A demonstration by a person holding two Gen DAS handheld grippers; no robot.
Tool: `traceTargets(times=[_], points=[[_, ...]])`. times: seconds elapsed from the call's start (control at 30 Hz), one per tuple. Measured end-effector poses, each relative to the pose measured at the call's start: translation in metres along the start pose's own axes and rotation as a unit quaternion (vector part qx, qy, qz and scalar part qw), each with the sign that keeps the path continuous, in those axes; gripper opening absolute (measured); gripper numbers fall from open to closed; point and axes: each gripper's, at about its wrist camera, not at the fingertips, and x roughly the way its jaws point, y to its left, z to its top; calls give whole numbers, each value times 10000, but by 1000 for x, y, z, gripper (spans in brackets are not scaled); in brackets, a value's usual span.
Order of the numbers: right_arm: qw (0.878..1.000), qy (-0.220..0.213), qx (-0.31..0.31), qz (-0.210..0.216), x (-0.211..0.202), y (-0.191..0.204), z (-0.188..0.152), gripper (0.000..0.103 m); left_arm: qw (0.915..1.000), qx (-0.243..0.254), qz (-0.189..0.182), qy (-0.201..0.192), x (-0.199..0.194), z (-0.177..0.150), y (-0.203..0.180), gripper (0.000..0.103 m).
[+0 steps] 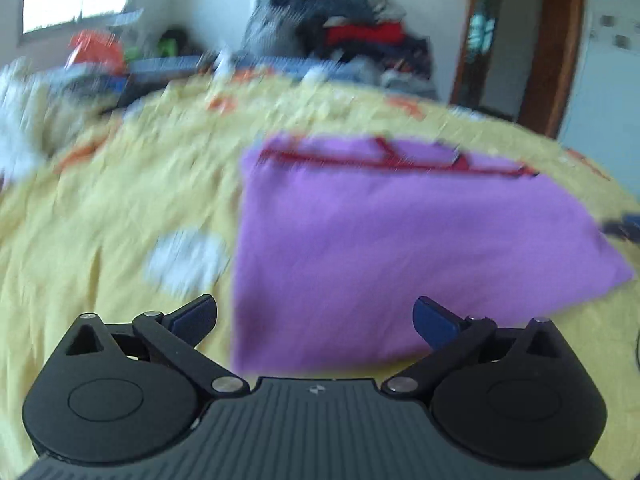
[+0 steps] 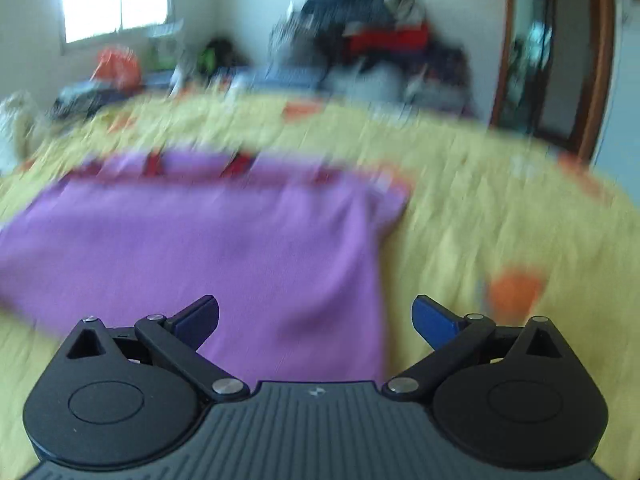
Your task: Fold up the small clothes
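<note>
While both tools, left tool and right tool, gape wide and empty, the purple garment lies flat on the bed at twelve o'clock, ready for folding.

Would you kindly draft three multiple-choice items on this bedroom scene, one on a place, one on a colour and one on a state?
1. Where does the purple garment lie?
A. flat on the yellow bedspread
B. on the clothes pile by the wall
C. on the floor by the door

2. What colour is the trim along the garment's far edge?
A. green
B. red
C. white

3. How do the two grippers stand?
A. both shut on the garment
B. only the left one holds cloth
C. both open, holding nothing

Answers:
1 A, the garment is spread on the bedspread in both views.
2 B, a red band runs along its far edge.
3 C, the left gripper and right gripper show wide-apart fingers with nothing between.
</note>
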Motion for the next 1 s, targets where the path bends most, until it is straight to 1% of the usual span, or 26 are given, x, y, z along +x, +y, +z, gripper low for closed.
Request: traceTargets(times=[0.07,0.1,0.13,0.2,0.23,0.27,0.3,0.33,0.37,0.43,0.53,0.6,0.63,0.67,0.7,0.73,0.8,0.83,0.87,0.9,0.93,1.0], points=[[9996,-153,205,74,26,-19,22,103,9998,5,-172,-34,12,16,-10,103],[9988,-111,413,231,44,-30,33,101,9997,-28,-250,-54,21,23,-14,103],[9974,-64,612,369,63,-41,42,96,9994,-49,-332,-42,32,29,-18,103],[9934,187,1032,458,100,-62,58,92,9992,-20,-375,98,51,36,-28,103],[9909,228,1214,543,114,-72,63,87,9992,-5,-383,146,58,37,-33,103],[9874,291,1408,659,125,-81,68,76,9989,3,-419,215,64,37,-37,103],[9841,358,1557,772,135,-88,70,67,9985,20,-476,260,67,36,-41,103],[9816,480,1650,834,144,-93,72,55,9982,68,-534,271,69,35,-46,103],[9797,610,1699,874,153,-95,71,53,9980,133,-560,274,71,33,-49,103],[9807,576,1621,927,159,-95,73,53,9979,225,-531,306,75,31,-54,103],[9761,625,1755,1119,160,-98,77,53,9977,205,-559,311,78,30,-54,103],[9779,665,1604,1166,159,-94,80,53,9979,149,-532,329,79,29,-52,103],[9801,635,1495,1139,157,-91,80,53,9982,91,-492,339,80,29,-50,103],[9821,507,1460,1074,153,-89,80,54,9982,29,-488,334,80,29,-47,103],[9812,411,1515,1126,149,-90,79,54,9982,3,-503,335,80,29,-45,103],[9792,429,1570,1215,150,-92,78,54,9982,21,-482,344,81,29,-44,103],[9755,708,1538,1408,159,-89,74,53,9985,52,-368,398,85,30,-41,103],[9777,649,1438,1383,159,-86,73,53,9984,29,-358,436,87,30,-40,103],[9773,663,1440,1404,158,-85,74,33,9983,1,-368,452,88,29,-39,103],[9747,654,1491,1532,158,-85,75,11,9983,-11,-378,443,88,30,-38,103],[9724,699,1504,1643,159,-85,75,3,9983,0,-383,436,88,30,-38,103],[9787,657,1264,1479,157,-77,76,3,9983,17,-382,448,89,30,-39,103]])
